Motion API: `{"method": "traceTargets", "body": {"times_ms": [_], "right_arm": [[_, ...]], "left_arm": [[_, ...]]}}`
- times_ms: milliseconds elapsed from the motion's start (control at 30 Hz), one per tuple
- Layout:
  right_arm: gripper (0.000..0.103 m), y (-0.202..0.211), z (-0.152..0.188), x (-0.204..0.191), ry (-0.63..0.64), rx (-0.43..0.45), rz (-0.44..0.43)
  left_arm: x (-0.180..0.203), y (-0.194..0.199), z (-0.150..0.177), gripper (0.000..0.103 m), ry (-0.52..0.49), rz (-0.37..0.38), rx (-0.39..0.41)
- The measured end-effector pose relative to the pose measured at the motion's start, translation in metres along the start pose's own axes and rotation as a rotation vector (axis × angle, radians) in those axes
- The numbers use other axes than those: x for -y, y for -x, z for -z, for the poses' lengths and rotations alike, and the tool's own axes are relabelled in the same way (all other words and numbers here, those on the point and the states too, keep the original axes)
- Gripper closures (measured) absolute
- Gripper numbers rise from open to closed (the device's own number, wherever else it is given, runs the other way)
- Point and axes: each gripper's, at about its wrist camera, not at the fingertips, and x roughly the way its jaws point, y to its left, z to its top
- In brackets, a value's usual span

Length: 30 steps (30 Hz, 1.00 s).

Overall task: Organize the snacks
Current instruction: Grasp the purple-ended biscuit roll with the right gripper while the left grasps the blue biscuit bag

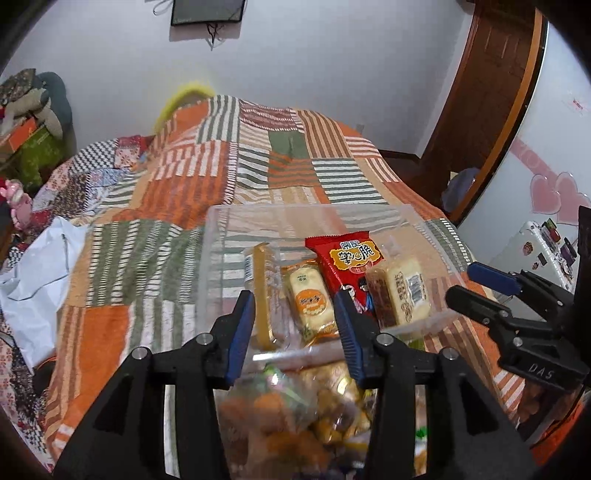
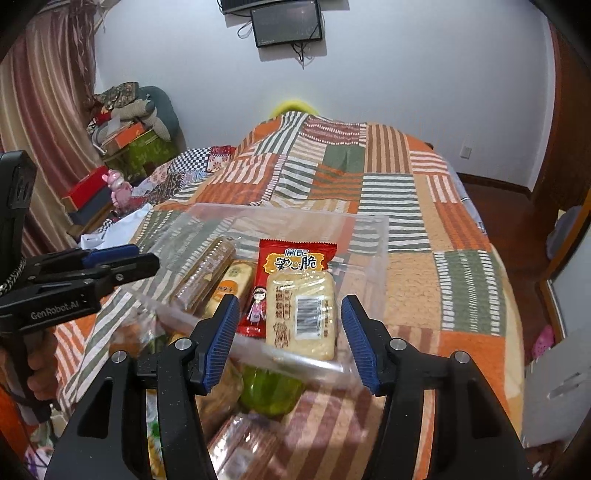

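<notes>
Four snacks lie in the clear bin point(image 1: 221, 236) ahead of my left gripper point(image 1: 295, 325) and right gripper point(image 2: 291, 339), both open, empty; next, picking another from the pile below.

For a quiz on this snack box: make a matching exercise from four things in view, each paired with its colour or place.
Things:
1. chips packet
2. clear box
3. wall screen
4. pink toy

Descriptions:
A. on the wall above the bed
B. red, with a cartoon girl
C. beside the bed, near the curtain
D. on the patchwork bedspread, holding snacks

Pairs: 1-B, 2-D, 3-A, 4-C
</notes>
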Motion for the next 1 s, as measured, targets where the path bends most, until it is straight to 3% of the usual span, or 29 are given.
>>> {"method": "traceTargets", "body": {"times_ms": [433, 1000], "right_arm": [[0.044, 0.03, 0.036, -0.009, 0.014, -0.009, 0.01], [0.042, 0.011, 0.093, -0.02, -0.019, -0.158, -0.043]], "left_arm": [[-0.013, 0.048, 0.047, 0.044, 0.023, -0.052, 0.009], [0.006, 0.055, 0.105, 0.037, 0.024, -0.023, -0.074]]}}
